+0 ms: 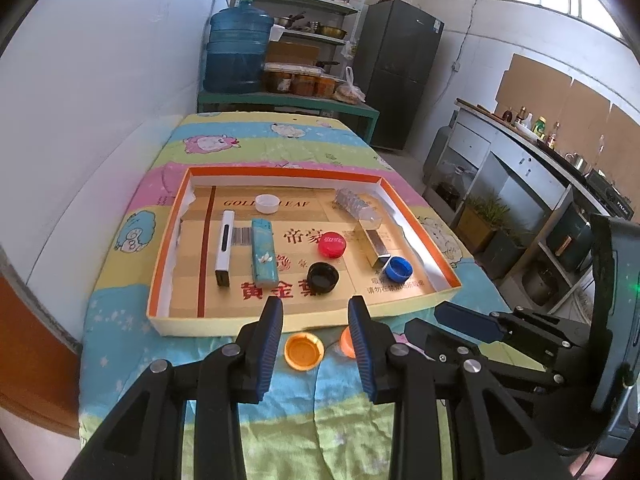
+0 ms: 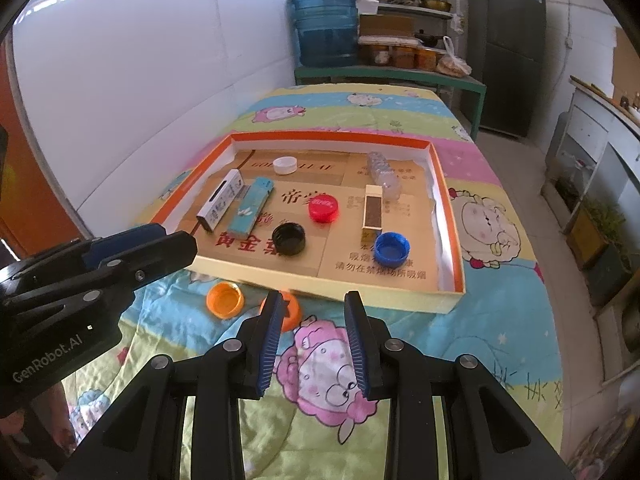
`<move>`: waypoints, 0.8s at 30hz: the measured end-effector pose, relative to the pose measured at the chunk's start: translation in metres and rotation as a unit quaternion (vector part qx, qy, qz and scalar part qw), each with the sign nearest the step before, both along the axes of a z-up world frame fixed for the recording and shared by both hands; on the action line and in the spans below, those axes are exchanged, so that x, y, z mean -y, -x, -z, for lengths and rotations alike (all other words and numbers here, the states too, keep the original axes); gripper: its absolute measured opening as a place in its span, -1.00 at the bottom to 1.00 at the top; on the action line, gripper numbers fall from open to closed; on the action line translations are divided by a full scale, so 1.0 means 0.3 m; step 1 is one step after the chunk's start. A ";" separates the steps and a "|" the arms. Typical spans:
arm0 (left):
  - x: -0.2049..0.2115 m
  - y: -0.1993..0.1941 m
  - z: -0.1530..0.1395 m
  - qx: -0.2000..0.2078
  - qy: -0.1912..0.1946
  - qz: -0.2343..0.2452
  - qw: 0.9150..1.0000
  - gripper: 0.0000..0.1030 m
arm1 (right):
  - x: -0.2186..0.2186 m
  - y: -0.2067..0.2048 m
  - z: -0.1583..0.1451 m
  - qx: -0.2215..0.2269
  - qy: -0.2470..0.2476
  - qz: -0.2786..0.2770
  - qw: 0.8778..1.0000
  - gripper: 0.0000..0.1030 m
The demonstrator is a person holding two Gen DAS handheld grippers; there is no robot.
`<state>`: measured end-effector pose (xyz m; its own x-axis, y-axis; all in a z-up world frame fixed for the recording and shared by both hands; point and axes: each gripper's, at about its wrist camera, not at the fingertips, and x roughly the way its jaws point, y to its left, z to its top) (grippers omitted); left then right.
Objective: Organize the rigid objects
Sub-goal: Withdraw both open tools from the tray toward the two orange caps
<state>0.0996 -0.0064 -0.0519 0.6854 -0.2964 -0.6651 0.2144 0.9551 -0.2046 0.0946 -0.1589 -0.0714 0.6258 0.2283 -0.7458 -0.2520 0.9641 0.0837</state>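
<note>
- The shallow cardboard tray is shown lying flat on the cartoon-print quilt; its low orange-edged rim is judged to serve as the collecting boundary for the rigid objects.
- Inside the tray, elongated items are seen grouped at the left: a white lighter and a teal lighter lie side by side, roughly parallel. A gold rectangular box lies at the right, with a clear plastic bottle behind it.
- Caps are spread over the tray floor: a white cap at the far side, a red cap near the middle, a black cap and a blue cap toward the near wall.
- Two pieces are left outside, on the quilt just in front of the near wall: an open-side-up orange cap and a second orange cap, partly hidden behind a finger in both views. These are judged to be the remaining work.
- The left gripper is held with its jaws wide apart and empty, the first orange cap framed between them, apparently lined up for a pick.
- The right gripper is likewise spread wide and holds nothing; it is poised low beside the second orange cap, near the tray's front wall.
</note>
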 end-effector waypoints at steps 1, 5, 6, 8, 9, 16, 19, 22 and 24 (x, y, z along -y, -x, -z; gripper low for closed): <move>-0.005 0.005 0.003 -0.001 0.001 -0.001 1.000 -0.34 | -0.005 0.005 0.002 -0.001 0.000 -0.001 1.000 -0.38; -0.022 0.020 0.016 -0.006 0.003 -0.005 1.000 -0.34 | -0.017 0.020 0.009 -0.004 -0.001 -0.005 1.000 -0.38; -0.027 0.024 0.020 -0.007 0.003 -0.006 1.000 -0.34 | -0.019 0.021 0.011 -0.005 -0.001 -0.006 1.000 -0.38; -0.035 0.033 0.028 -0.009 0.003 -0.008 1.000 -0.34 | -0.027 0.024 0.018 -0.007 -0.001 -0.008 1.000 -0.38; -0.037 0.040 0.031 -0.010 0.004 -0.009 1.000 -0.34 | -0.032 0.027 0.022 -0.009 -0.001 -0.009 1.000 -0.38; -0.066 0.067 0.069 -0.017 0.005 -0.020 1.000 -0.34 | -0.062 0.035 0.054 -0.018 0.002 -0.019 1.000 -0.38; -0.080 0.073 0.094 -0.025 0.007 -0.025 0.999 -0.34 | -0.070 0.040 0.070 -0.022 0.003 -0.021 1.000 -0.38; -0.095 0.087 0.114 -0.030 0.008 -0.033 0.999 -0.34 | -0.077 0.043 0.087 -0.027 0.004 -0.021 0.999 -0.38; -0.107 0.093 0.125 -0.033 0.010 -0.036 0.999 -0.34 | -0.083 0.045 0.098 -0.030 0.007 -0.023 0.999 -0.38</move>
